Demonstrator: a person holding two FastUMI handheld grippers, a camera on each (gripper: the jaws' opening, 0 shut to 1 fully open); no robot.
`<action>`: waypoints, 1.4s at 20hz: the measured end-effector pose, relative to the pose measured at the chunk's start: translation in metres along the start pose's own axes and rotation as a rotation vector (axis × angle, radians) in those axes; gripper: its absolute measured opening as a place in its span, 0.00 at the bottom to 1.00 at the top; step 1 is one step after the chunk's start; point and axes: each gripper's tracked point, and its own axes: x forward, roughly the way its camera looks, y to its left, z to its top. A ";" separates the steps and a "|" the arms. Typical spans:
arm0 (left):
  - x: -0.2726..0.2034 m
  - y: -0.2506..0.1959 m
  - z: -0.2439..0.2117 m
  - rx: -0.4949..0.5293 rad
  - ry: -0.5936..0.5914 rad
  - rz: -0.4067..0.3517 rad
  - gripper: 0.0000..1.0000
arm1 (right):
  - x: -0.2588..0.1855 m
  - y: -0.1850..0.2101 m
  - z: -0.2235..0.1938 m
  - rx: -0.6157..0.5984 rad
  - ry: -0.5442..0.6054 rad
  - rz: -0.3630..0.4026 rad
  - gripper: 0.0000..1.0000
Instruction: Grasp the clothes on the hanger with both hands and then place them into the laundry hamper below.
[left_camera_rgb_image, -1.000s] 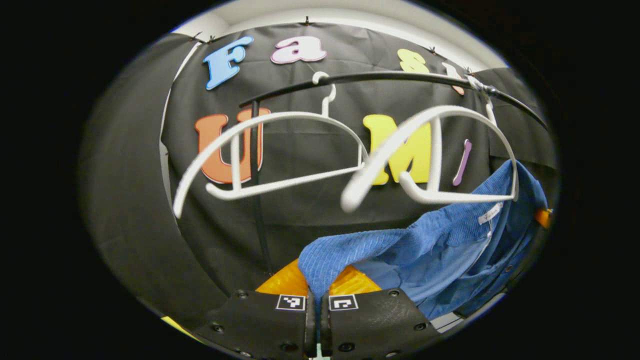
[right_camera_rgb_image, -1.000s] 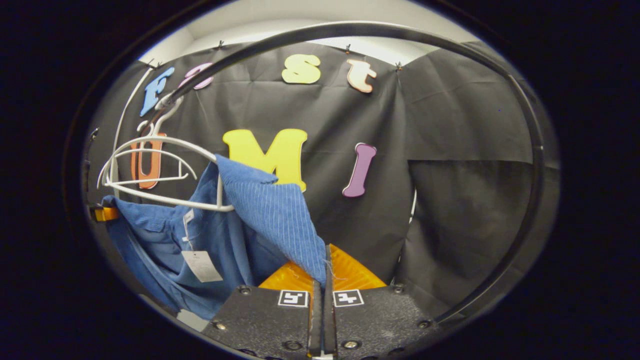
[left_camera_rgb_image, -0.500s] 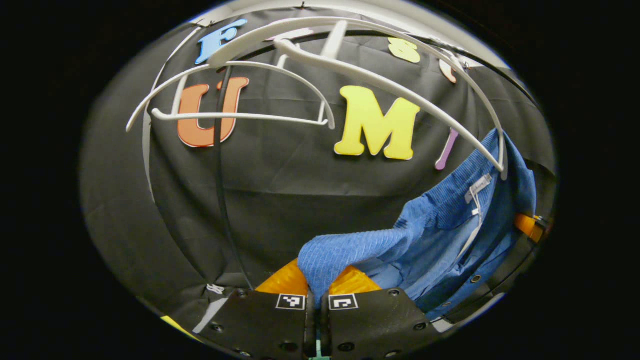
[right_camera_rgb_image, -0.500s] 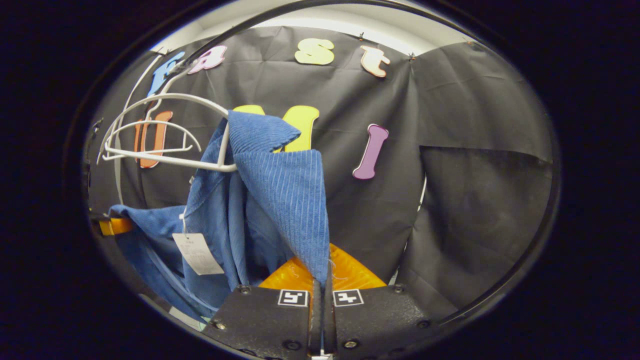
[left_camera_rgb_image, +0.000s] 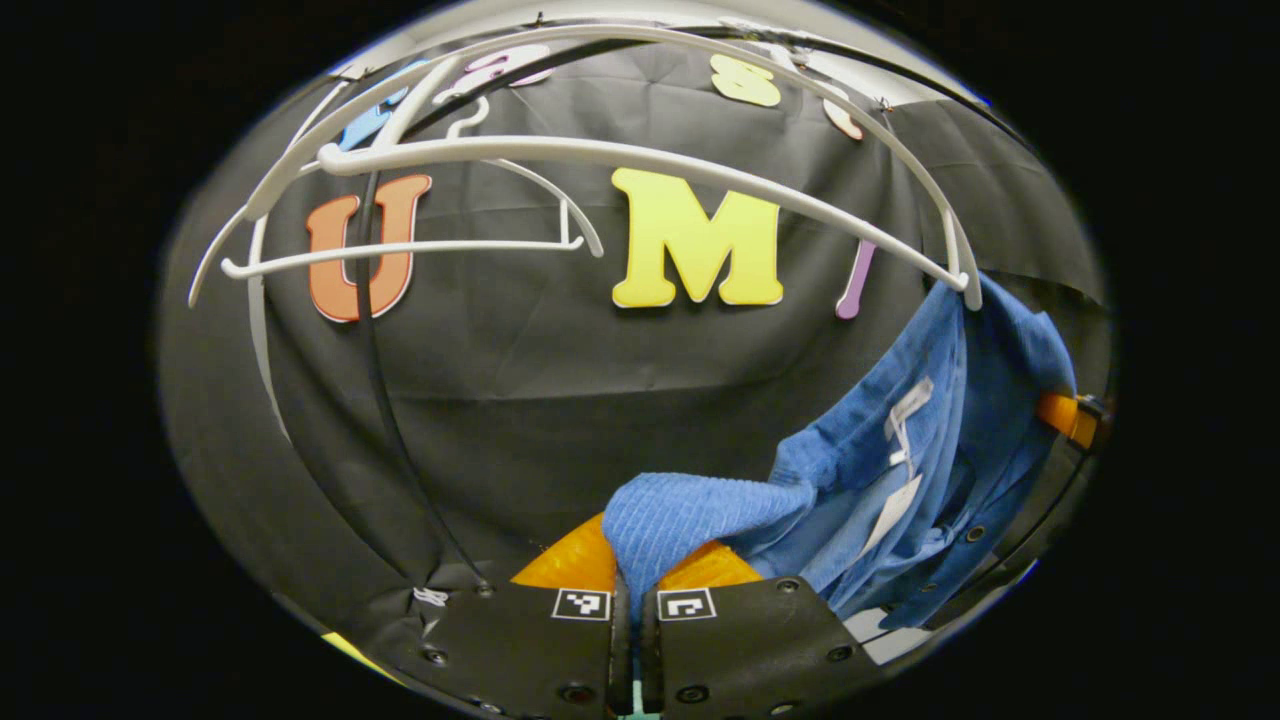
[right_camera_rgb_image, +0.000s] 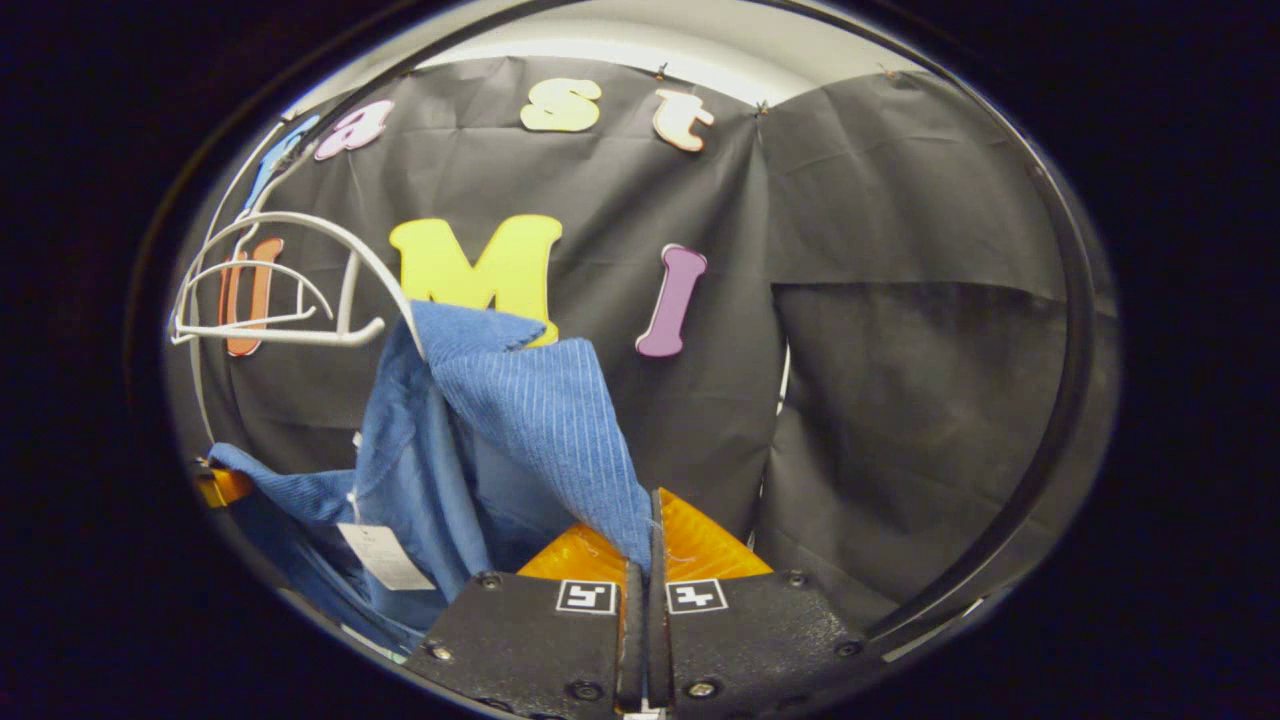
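In the left gripper view, the left gripper (left_camera_rgb_image: 628, 585) is clamped on a fold of the blue shirt (left_camera_rgb_image: 900, 450), its two fingers pressed together with the cloth between them. The shirt runs up and right from there to the tip of a white hanger (left_camera_rgb_image: 640, 155), where one shoulder is caught. A second white hanger (left_camera_rgb_image: 400, 245) hangs bare to the left, on the dark rail (left_camera_rgb_image: 380, 330) behind. A paper tag (left_camera_rgb_image: 890, 510) dangles inside the shirt. The right gripper shows at the far right edge, beside the cloth.

In the right gripper view, the right gripper (right_camera_rgb_image: 645, 575) pinches the other edge of the shirt, fingers closed on it. The cloth rises left to the hanger's end, draped over it. Holding two edges likely keeps the shirt spread so it slides off. Open room lies right and below. The hamper cannot be seen; the hanger tip may snag.
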 end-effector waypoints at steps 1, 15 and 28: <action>0.000 0.000 -0.005 -0.004 0.009 0.001 0.04 | 0.000 0.000 -0.007 -0.007 0.010 0.005 0.05; -0.055 -0.013 -0.014 0.021 0.024 0.009 0.04 | -0.045 0.102 -0.047 -0.015 0.125 0.368 0.05; -0.136 -0.028 0.038 0.015 -0.045 -0.053 0.09 | -0.133 0.203 -0.010 0.095 0.179 0.856 0.05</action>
